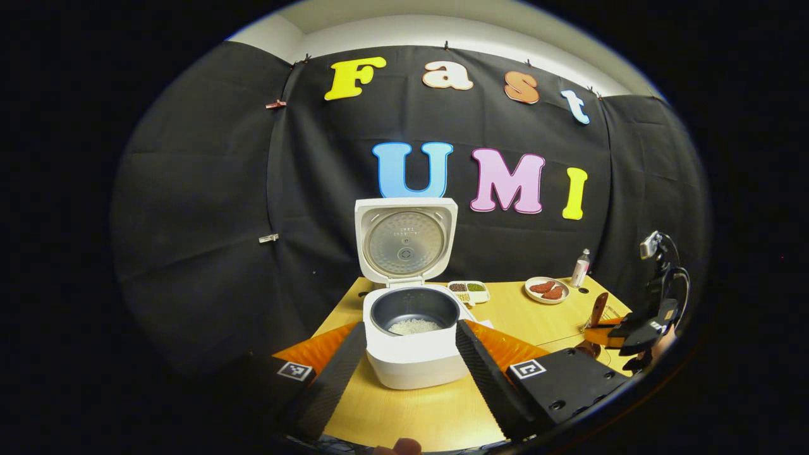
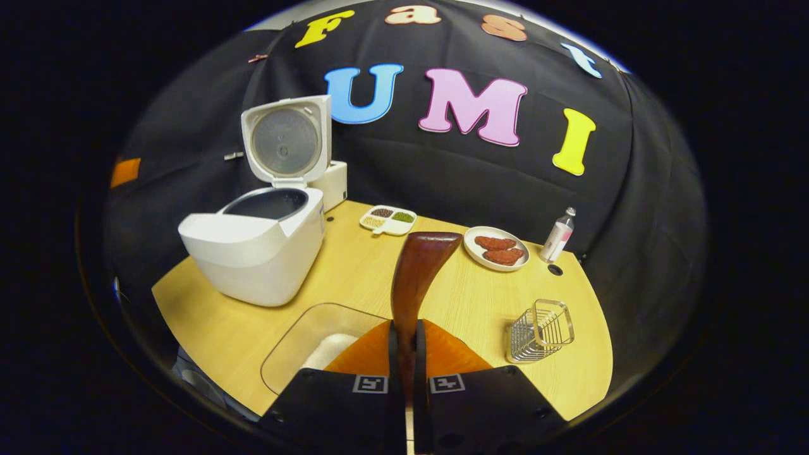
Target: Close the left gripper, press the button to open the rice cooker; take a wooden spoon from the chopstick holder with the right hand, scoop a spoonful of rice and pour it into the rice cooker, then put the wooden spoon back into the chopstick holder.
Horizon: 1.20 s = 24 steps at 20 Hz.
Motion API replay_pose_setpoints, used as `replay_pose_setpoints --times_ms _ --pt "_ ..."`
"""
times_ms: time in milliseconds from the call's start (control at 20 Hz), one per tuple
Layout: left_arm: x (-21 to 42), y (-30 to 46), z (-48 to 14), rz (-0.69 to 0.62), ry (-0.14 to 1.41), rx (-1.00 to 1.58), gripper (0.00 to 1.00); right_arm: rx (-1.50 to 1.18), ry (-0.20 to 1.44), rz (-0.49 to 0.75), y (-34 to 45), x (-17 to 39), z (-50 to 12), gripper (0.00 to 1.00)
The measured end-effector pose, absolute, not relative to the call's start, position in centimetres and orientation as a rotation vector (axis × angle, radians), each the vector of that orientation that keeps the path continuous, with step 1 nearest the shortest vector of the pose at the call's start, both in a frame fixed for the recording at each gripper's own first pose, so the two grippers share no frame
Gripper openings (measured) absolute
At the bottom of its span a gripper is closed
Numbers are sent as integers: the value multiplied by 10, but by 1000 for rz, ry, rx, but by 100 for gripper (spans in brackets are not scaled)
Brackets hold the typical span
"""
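Note:
The white rice cooker (image 1: pixel 411 363) stands on the table with its lid (image 1: pixel 404 243) swung up, and white rice lies in the dark inner pot (image 1: pixel 414 325). My left gripper (image 1: pixel 411 327) is open, one finger on each side of the cooker's front. My right gripper (image 2: pixel 404 332) is shut on the handle of the brown wooden spoon (image 2: pixel 417 272), whose bowl points up and away over the table. In the left gripper view the right gripper (image 1: pixel 638 335) and spoon (image 1: pixel 598 309) show at the far right. The wire chopstick holder (image 2: pixel 540 328) stands to the spoon's right.
A clear glass bowl (image 2: pixel 297 341) with white rice sits just below and left of the right gripper. Farther back are a divided dish of beans (image 2: pixel 387 220), a plate of red pieces (image 2: pixel 496 248) and a small bottle (image 2: pixel 559 235). The wooden table (image 2: pixel 354 272) ends near the black cloth wall.

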<state>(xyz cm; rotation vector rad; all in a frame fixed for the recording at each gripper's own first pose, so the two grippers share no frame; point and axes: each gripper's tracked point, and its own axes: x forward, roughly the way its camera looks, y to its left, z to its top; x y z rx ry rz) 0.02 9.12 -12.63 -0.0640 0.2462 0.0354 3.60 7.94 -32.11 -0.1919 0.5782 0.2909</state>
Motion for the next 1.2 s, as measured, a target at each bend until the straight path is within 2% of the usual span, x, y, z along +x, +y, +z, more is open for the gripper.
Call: replay_pose_setpoints --times_ms 200,350,550,800,1000,1200 --pt "1 100 -140 18 270 -79 97 -254 634 236 80 36 -352 10" --pt "3 102 -148 8 293 -118 98 -202 672 219 89 33 -364 10" --pt "4 111 -156 17 308 -165 96 80 719 162 102 29 -368 9" --pt "7 125 -156 42 299 -156 95 382 738 49 79 31 -370 9" --pt "7 129 -159 47 303 -152 94 612 692 -10 59 30 -361 9" --pt "6 128 -158 42 304 -146 94 712 656 -40 36 30 -349 9"
